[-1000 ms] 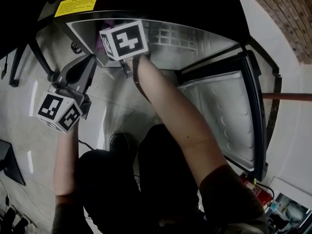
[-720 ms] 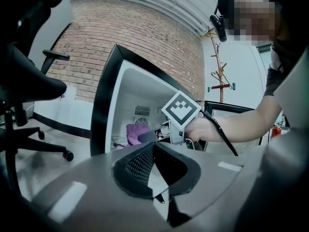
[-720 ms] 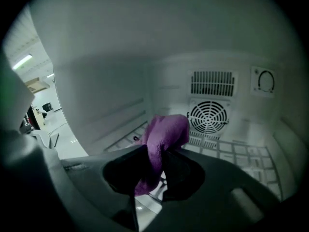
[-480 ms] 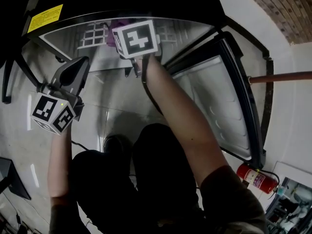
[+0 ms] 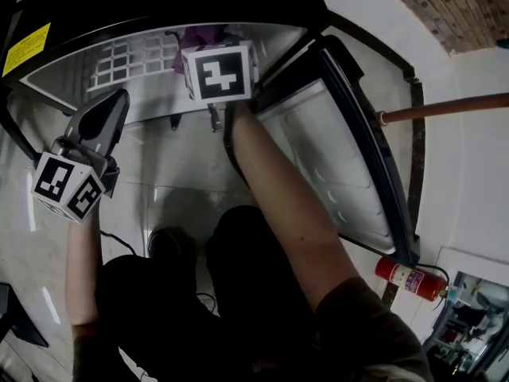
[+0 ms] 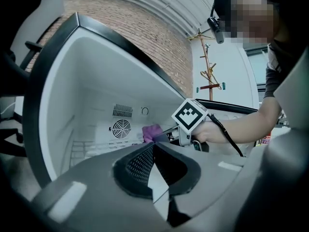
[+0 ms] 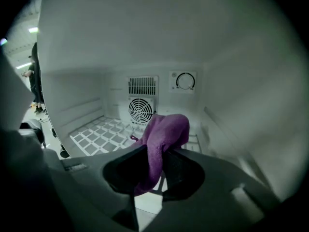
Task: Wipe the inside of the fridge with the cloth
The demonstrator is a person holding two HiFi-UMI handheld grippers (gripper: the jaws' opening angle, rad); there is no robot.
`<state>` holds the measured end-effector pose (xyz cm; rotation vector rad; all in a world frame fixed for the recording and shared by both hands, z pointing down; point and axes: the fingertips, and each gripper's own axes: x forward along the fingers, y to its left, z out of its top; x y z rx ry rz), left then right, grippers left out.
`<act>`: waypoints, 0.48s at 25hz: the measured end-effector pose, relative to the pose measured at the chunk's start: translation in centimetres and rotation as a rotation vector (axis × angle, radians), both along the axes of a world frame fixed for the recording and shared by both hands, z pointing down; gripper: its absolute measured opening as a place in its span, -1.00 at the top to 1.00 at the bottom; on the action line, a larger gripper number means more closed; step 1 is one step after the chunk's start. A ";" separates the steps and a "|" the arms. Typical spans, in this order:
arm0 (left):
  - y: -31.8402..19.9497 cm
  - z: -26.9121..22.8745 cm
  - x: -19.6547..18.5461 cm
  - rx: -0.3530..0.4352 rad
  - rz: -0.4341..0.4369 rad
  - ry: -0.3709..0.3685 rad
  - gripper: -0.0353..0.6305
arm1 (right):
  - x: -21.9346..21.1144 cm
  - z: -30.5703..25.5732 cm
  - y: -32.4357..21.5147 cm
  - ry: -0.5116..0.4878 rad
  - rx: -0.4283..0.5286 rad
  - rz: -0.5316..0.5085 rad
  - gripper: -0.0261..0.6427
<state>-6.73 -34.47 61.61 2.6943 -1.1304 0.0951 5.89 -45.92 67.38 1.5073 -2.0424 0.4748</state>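
Two claws, both closed: my right claw pinches the purple cloth inside the fridge, short of the back wall; my left claw, pressed together and empty, hangs outside. Wiping seems hardly begun.

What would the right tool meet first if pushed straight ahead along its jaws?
Probably the fridge's back wall near the fan grille, the purple cloth pinched in the right tool touching first. The wire shelf lies below that line; depth is unclear.
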 end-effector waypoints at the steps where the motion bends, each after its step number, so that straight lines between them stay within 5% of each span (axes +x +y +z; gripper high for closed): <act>1: 0.0 0.0 0.0 -0.002 -0.002 0.002 0.84 | 0.5 -0.1 0.0 0.013 0.007 0.016 0.68; 7: -0.4 -0.5 -0.6 0.010 -0.028 0.023 0.84 | 2.3 -1.1 -0.5 -0.039 0.060 0.093 0.68; 12: 0.0 -0.7 -1.2 0.016 -0.039 0.034 0.84 | 2.2 -6.1 -0.8 -0.180 0.287 0.146 0.68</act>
